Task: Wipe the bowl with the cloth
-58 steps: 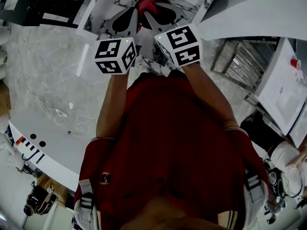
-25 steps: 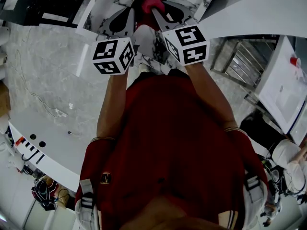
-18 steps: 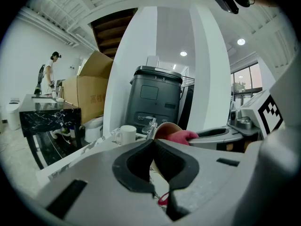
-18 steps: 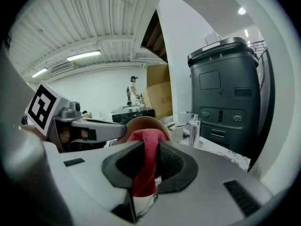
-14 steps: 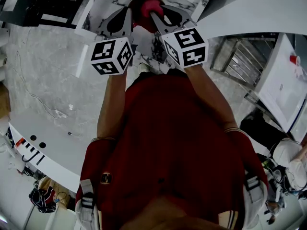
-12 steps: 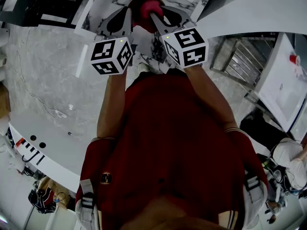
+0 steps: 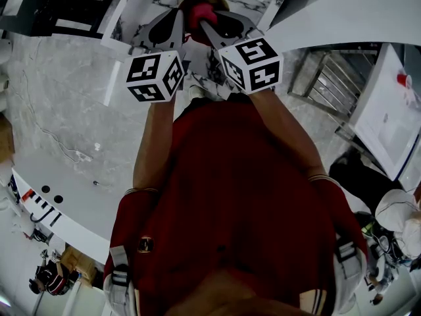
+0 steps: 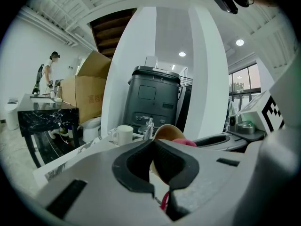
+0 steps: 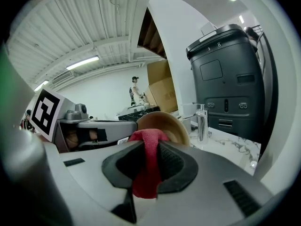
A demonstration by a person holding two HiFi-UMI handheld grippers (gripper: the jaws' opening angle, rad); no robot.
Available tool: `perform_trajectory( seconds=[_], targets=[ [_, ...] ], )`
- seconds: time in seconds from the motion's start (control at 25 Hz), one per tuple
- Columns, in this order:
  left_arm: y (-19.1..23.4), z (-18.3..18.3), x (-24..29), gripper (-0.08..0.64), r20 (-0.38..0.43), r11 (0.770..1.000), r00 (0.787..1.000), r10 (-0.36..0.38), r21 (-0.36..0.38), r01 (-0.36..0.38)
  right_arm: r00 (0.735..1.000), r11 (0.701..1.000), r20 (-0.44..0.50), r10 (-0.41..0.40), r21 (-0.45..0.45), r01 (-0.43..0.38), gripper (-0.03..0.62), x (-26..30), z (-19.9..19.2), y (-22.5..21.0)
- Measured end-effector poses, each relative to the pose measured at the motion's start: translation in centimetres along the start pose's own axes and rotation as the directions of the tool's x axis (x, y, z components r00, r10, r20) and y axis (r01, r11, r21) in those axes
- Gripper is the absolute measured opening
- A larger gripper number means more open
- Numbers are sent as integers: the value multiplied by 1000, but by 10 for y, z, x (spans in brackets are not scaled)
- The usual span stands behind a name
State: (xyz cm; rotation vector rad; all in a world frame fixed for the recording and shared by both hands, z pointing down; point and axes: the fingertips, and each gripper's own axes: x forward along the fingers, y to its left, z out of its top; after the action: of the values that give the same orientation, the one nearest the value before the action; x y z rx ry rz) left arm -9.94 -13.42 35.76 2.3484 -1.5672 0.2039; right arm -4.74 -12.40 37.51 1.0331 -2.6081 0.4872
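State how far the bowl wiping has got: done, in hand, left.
Done: left gripper is shut on the bowl, right gripper on the red cloth. In hand: cloth lies against the bowl's inside. Left: finishing the wipe; how clean it is cannot be told.

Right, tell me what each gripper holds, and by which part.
The left gripper clamps the bowl by its rim. The right gripper pinches the red cloth at a bunched fold.

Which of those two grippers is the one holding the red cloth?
The right gripper: its jaws pinch the red cloth, while the left gripper clamps the tan bowl by its rim.
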Motion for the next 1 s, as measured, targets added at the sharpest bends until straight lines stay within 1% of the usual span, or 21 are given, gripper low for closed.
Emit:
perform_trajectory(
  seconds=[0.36, 1.0],
  targets=[
    [-10, -1, 2, 12, -4, 1000, 1000, -27, 7, 27, 1000, 1000, 13, 25, 2, -25, 66, 5, 6, 4],
    [-16, -1, 4, 12, -15, 999, 999, -44, 21, 45, 999, 1000, 51, -15, 28, 13, 66, 8, 22, -14]
  ],
)
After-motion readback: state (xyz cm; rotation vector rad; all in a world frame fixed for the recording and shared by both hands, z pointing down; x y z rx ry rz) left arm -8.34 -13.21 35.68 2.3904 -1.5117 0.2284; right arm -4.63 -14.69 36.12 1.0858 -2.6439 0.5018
